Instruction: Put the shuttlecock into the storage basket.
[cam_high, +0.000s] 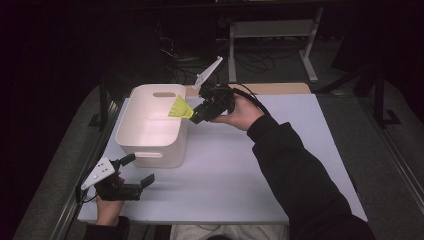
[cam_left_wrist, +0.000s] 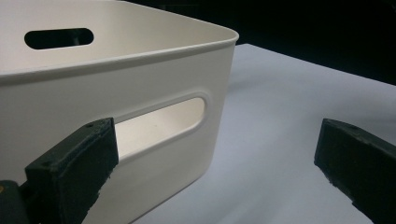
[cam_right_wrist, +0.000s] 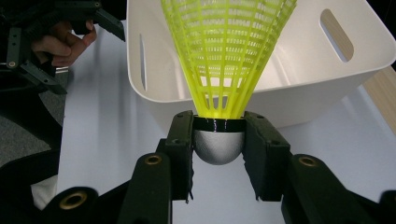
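Two grippers: right gripper (cam_high: 196, 116) clamps yellow shuttlecock (cam_high: 180, 108) over white bin (cam_high: 150, 147); left gripper (cam_high: 135, 170) gapes wide beside it.

No legible text, label, brand, number or sign on anything in these views

White table top (cam_high: 240, 190) across the middle of the scene, with a light wooden strip (cam_high: 280, 88) along the far edge, toward the right. Beyond the far edge, on the dark ground, a white metal frame (cam_high: 272, 27) and loose black cables (cam_high: 250, 62) near its feet. Grey floor (cam_high: 385, 165) at left and right of the table, with a black post (cam_high: 103, 105) just beside the far left corner and a black stand (cam_high: 381, 95) well apart at the right.
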